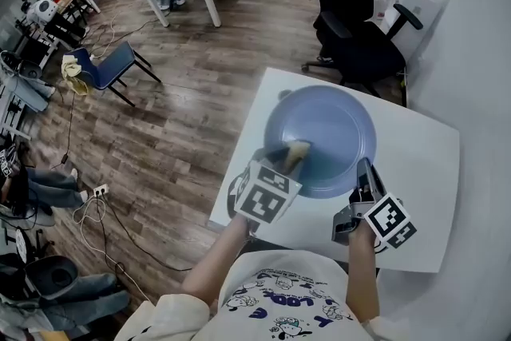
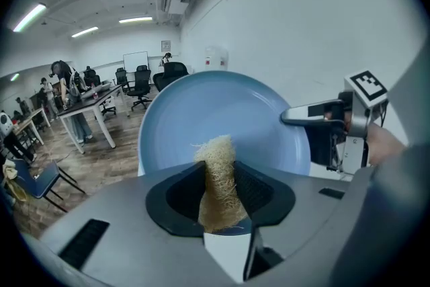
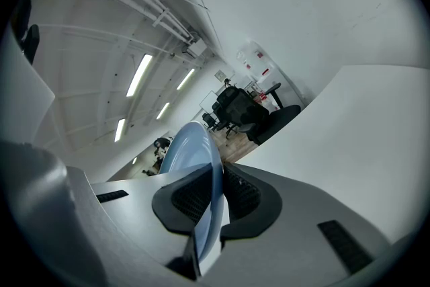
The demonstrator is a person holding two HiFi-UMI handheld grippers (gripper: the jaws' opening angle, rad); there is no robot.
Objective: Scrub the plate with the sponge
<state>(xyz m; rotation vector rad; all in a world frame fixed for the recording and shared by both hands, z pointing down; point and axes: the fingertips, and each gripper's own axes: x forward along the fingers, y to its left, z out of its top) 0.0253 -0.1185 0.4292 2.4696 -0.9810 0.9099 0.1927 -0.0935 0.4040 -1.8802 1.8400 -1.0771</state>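
Observation:
A large pale blue plate (image 1: 329, 132) lies over the white table (image 1: 423, 164), tilted. My right gripper (image 1: 363, 178) is shut on its near right rim; in the right gripper view the plate (image 3: 195, 151) runs edge-on between the pads. My left gripper (image 1: 289, 158) is shut on a tan fibrous sponge (image 1: 299, 150), whose tip rests against the plate's near left part. In the left gripper view the sponge (image 2: 218, 175) stands upright between the jaws before the plate (image 2: 222, 117), with the right gripper (image 2: 336, 121) at the right rim.
A black office chair (image 1: 359, 36) stands just beyond the table. A blue chair (image 1: 104, 68) and cables lie on the wooden floor at the left. A white wall runs along the right. Desks and people are at the far left and back.

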